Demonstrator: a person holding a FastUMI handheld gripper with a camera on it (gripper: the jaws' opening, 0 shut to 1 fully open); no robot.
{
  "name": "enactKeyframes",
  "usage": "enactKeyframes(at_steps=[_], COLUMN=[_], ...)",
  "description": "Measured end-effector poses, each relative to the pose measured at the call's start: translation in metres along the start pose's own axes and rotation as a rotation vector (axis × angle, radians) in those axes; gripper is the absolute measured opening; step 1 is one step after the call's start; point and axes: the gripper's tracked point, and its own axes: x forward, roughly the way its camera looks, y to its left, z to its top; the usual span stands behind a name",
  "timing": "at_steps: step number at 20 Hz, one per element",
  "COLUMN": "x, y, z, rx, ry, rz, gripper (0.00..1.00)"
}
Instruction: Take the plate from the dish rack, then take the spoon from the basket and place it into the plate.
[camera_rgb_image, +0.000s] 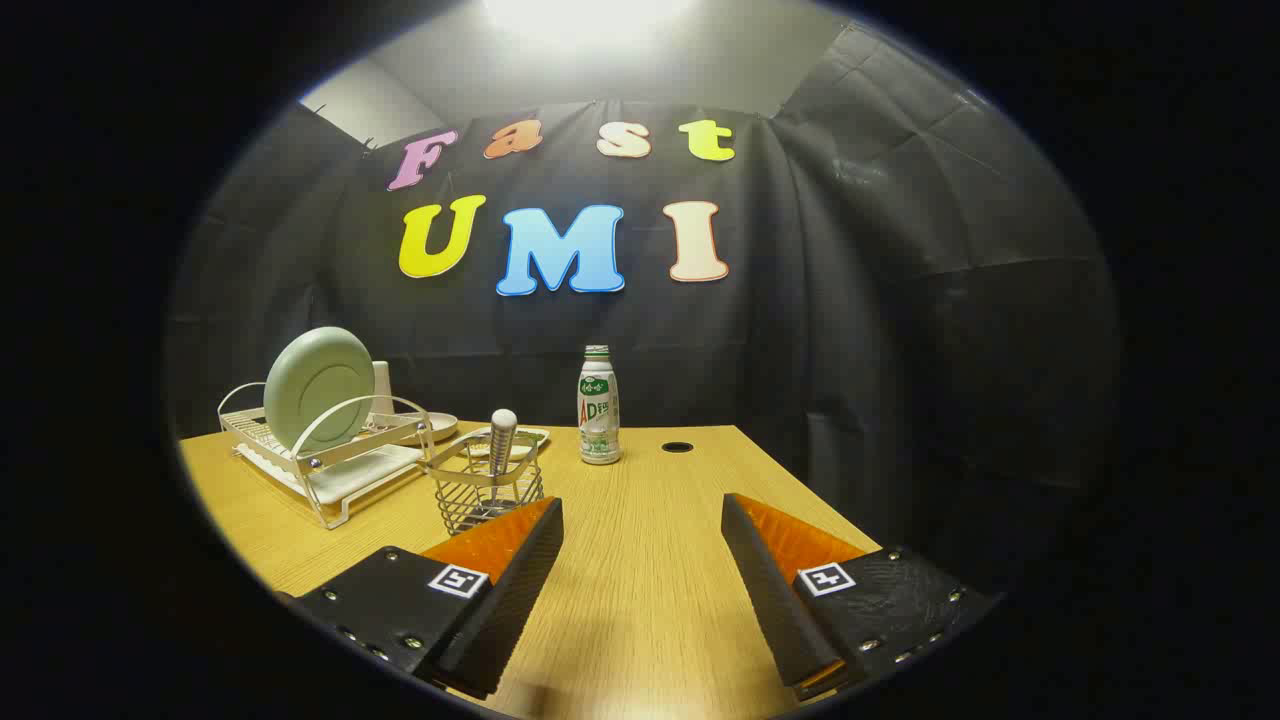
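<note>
Plate (317, 387) stands on its edge in the rack (335, 460), left and well beyond the gripper (640, 525), whose fingers are spread wide with nothing between them, above the bare table (640, 600). To take it well, I think the gripper should swing left and meet the upper rim, one finger on each face. The spoon (502, 440) waits upright in the basket (487, 495), just ahead of the left finger.

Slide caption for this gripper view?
Open gripper above table; plate upright in dish rack, spoon in basket.
</note>
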Motion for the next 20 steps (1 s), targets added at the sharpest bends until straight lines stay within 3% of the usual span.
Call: enactKeyframes(at_steps=[6, 11, 16, 20], x=[0.053, 0.075, 0.016, -0.036], y=[-0.007, -0.035, -0.042, -0.011], z=[0.003, 0.049, 0.103, 0.14], rx=[0.03, 0.005, -0.025, -0.054], ry=[-0.002, -0.078, -0.084, -0.076], rz=[-0.02, -0.122, -0.198, -0.151], gripper=[0.97, 0.97, 0.97, 0.97])
